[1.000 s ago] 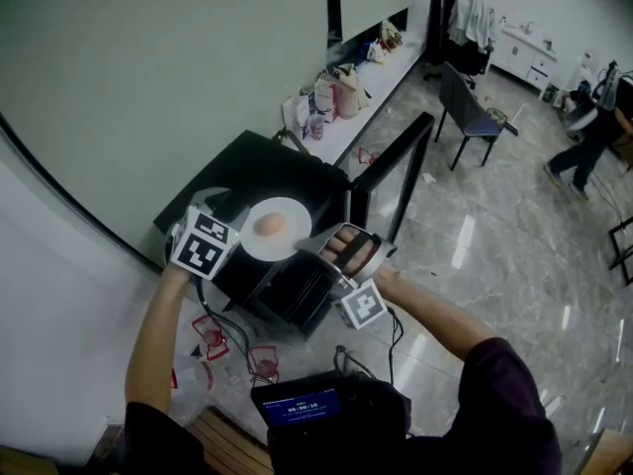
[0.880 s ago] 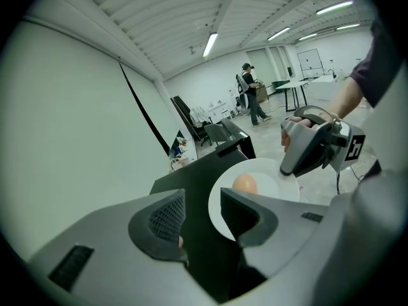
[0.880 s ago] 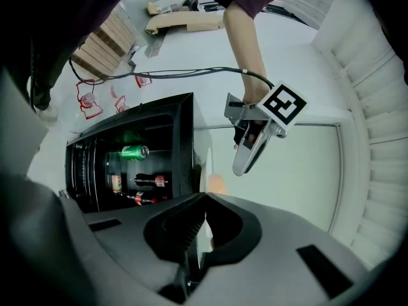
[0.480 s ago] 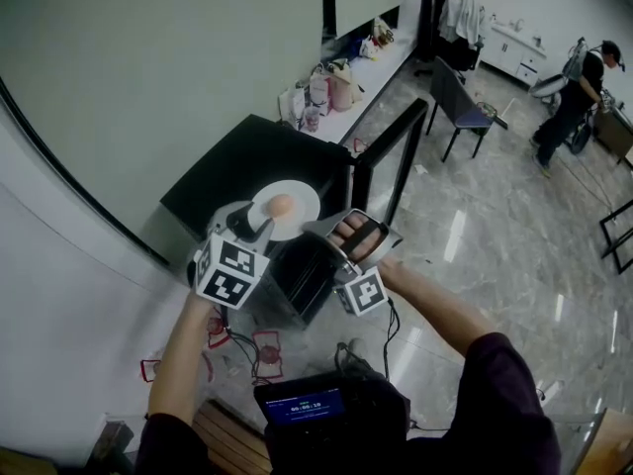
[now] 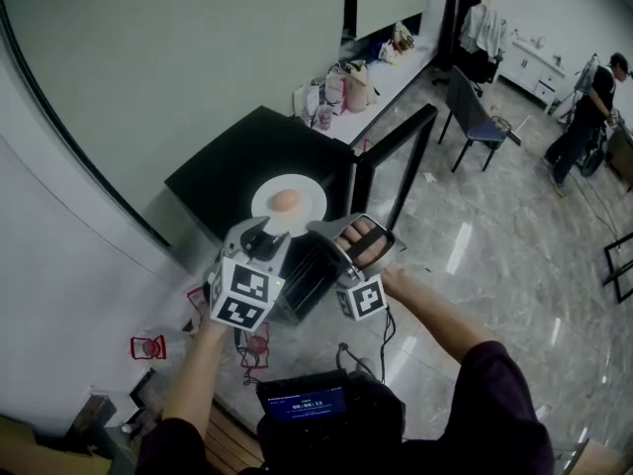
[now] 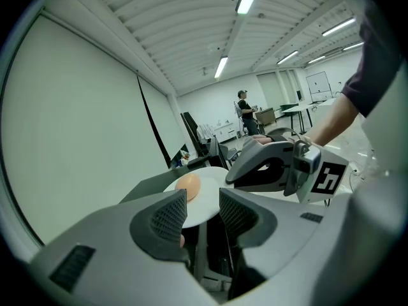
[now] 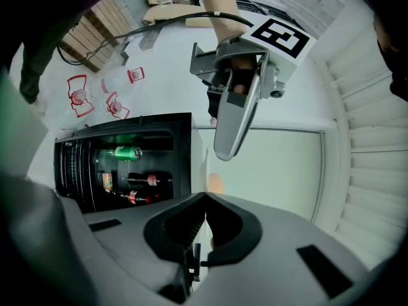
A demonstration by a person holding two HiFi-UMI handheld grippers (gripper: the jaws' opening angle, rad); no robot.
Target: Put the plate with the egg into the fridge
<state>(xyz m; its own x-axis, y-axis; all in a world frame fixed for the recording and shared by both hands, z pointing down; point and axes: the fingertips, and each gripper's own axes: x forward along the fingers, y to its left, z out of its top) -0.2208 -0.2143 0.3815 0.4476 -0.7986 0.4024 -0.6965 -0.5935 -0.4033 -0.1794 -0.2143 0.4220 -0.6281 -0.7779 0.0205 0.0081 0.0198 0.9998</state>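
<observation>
A white plate (image 5: pixel 303 188) with a brown egg (image 5: pixel 287 200) on it hovers over the front of the black mini fridge (image 5: pixel 232 161), whose door (image 5: pixel 396 161) stands open. My right gripper (image 5: pixel 315 228) is shut on the plate's right rim. In the right gripper view the plate shows edge-on just past the shut right gripper (image 7: pixel 205 199), with the egg (image 7: pixel 217 183) behind. My left gripper (image 5: pixel 259 237) sits at the plate's near edge, open. In the left gripper view the plate (image 6: pixel 207 190) and egg (image 6: pixel 188 185) lie just beyond the open left gripper (image 6: pixel 197 212).
The fridge's inside (image 7: pixel 121 171) holds a green can (image 7: pixel 124 152) and bottles. Bags (image 5: pixel 341 85) stand on a ledge behind the fridge. A chair (image 5: pixel 473 112) and a person (image 5: pixel 593 97) are at the far right. Red-framed items (image 5: pixel 148 346) lie on the floor at left.
My left gripper has swung from the plate's left side round to its near edge. The right gripper still grips the plate and has shifted only a little.
</observation>
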